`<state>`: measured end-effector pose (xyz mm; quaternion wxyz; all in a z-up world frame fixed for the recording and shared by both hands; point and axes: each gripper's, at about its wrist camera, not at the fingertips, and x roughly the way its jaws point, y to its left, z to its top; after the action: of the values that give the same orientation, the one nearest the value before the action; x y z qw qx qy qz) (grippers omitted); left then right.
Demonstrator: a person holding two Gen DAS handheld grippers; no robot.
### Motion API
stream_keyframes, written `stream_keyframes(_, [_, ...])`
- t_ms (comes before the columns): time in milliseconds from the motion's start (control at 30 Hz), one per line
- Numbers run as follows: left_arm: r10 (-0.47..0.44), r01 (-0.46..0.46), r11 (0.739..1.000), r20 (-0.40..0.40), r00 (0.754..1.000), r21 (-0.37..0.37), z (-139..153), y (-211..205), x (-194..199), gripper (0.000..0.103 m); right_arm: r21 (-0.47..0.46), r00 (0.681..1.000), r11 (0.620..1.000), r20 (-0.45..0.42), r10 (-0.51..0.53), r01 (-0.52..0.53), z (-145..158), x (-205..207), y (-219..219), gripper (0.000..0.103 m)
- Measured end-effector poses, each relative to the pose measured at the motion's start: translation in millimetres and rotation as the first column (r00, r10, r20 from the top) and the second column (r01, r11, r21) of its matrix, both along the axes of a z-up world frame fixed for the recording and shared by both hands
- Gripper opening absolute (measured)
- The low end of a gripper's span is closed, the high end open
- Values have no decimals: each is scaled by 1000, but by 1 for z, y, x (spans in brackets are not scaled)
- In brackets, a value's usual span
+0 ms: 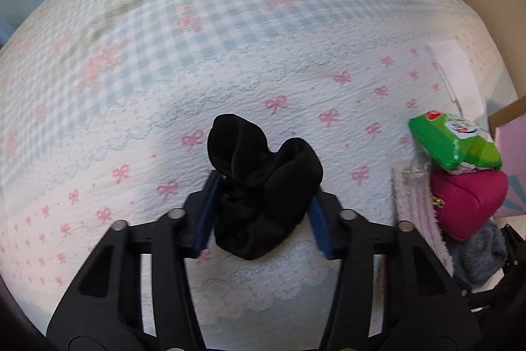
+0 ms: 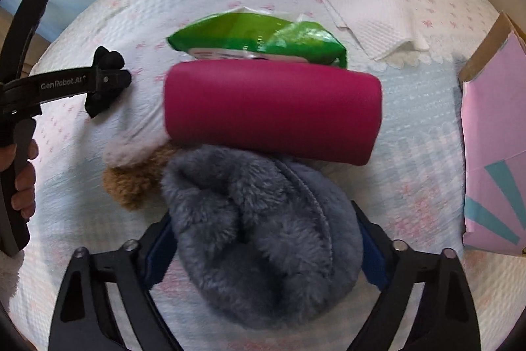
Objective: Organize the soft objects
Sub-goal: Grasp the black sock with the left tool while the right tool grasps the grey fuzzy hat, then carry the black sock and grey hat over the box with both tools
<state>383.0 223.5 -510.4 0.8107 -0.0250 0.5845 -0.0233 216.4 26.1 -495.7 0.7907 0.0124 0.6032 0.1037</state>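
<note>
The bedspread [image 1: 263,32], checked blue and white with pink bows, is filling both views; its far half is lying bare, offering the widest open room, while its edge is curving off at upper left against a blue wall.

At the right edge a pink-and-teal box [image 2: 493,160] is standing against the bedspread, closing off that side.

A magenta pouch [image 2: 273,111] is lying across the middle of the right wrist view, its near long edge touching the grey fleece item [image 2: 263,236]. A green packet [image 2: 259,38] is sitting just behind the pouch, a white folded cloth [image 2: 371,15] beyond it, and a brown fuzzy item [image 2: 131,183] is poking out at the fleece's left.

The right gripper [image 2: 263,249] is straddling the grey fleece, jaws standing wide, blue pads at its flanks; whether they are pressing I cannot tell.

The left gripper [image 1: 259,216] is standing narrowed around the black sock [image 1: 263,186], both pads touching the bundle. Bare bedspread is lying to its left and ahead.

A hand [image 2: 19,180] is holding the left gripper's handle.
</note>
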Motion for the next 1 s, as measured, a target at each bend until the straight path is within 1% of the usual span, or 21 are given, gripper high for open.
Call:
stream_keyframes(33, [4, -4, 1000, 2, 1000, 2, 0, 0, 0, 38, -4, 1000, 1000, -1, -3, 3, -1, 1, -1, 79])
stream_keyframes(100, [10, -10, 1000, 6, 1000, 1, 0, 1, 0, 26, -4, 1000, 1000, -3, -9, 9, -3, 4, -2, 76])
stream_keyframes(200, [16, -16, 1000, 0, 1000, -16, 2, 5, -1, 18, -17, 1000, 1000, 3, -14, 14, -1, 3, -1, 70])
stream_keyframes(267, [22, -22, 1000, -6, 1000, -21, 5, 7, -3, 16, -25, 1000, 999, 10, -21, 22, 2, 0, -1, 62])
stream_keyframes(367, [24, -24, 999, 4, 1000, -27, 18, 6, -9, 15, -4, 999, 999, 10, -49, 49, 12, -4, -7, 57])
stream_keyframes(533, [21, -19, 999, 45, 999, -33, 55, 4, -25, 15, 7, 997, 998, 38, -62, 62, 33, -13, -12, 56])
stream_keyframes(600, [32, -28, 998, 60, 998, -62, 71, 3, -34, 15, 11, 996, 998, 54, -64, 63, 43, -19, -15, 56])
stream_keyframes(667, [46, -40, 996, 81, 996, -74, 87, 0, -44, 15, 15, 995, 998, 76, -70, 69, 55, -24, -16, 56])
stream_keyframes(867, [72, -62, 995, 142, 987, -74, 141, -13, -78, 15, 30, 986, 995, 139, -93, 90, 97, -50, -33, 56])
stream_keyframes(1000, [73, -61, 996, 181, 981, -68, 175, -22, -107, 15, 49, 973, 993, 200, -116, 108, 135, -70, -48, 56])
